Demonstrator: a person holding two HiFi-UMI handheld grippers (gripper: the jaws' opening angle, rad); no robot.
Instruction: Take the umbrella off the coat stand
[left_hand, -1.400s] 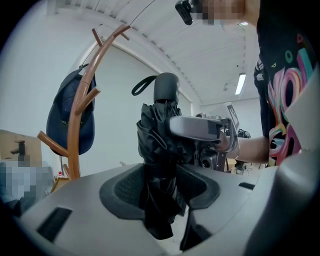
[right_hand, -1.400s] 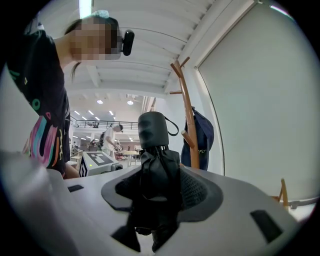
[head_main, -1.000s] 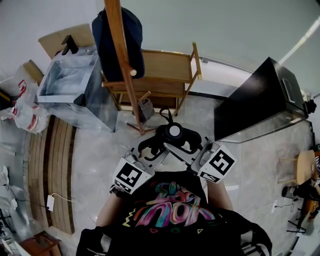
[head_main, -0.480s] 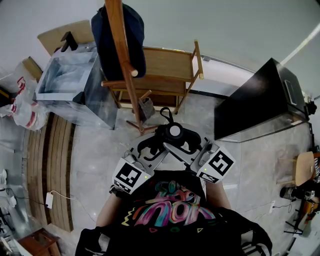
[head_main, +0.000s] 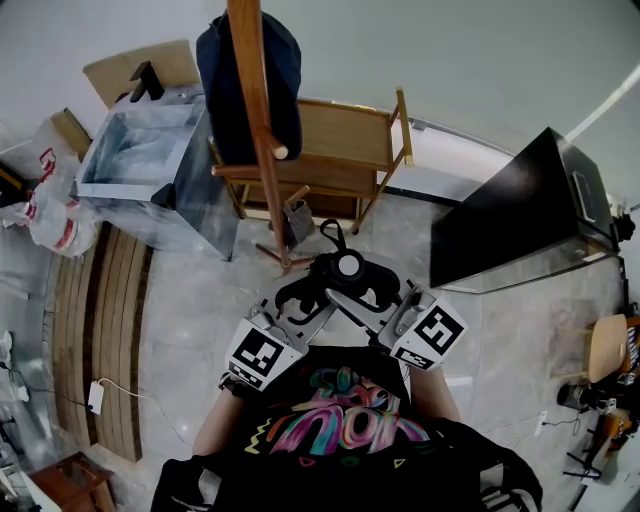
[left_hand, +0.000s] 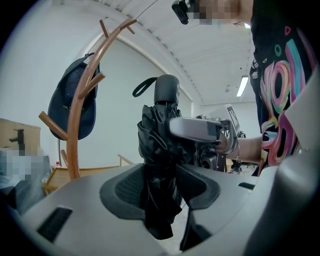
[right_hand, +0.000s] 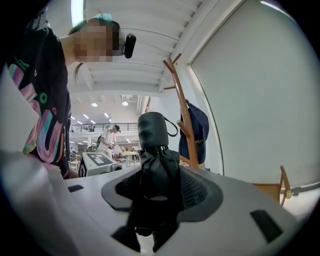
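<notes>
A folded black umbrella stands upright between both grippers, its round handle and wrist loop on top, a little in front of the coat stand's foot. My left gripper is shut on its fabric body from the left. From the right, my right gripper is shut on the same bundle. The wooden coat stand rises behind, apart from the umbrella, with a dark blue cap hanging on a peg. The left gripper view shows the stand and cap at its left.
A wooden rack stands behind the coat stand. A clear plastic box is at the left, a black cabinet at the right. Wooden slats lie on the floor at left, a stool at far right.
Both grippers and the umbrella stay as they were. Only the head view has shifted slightly.
</notes>
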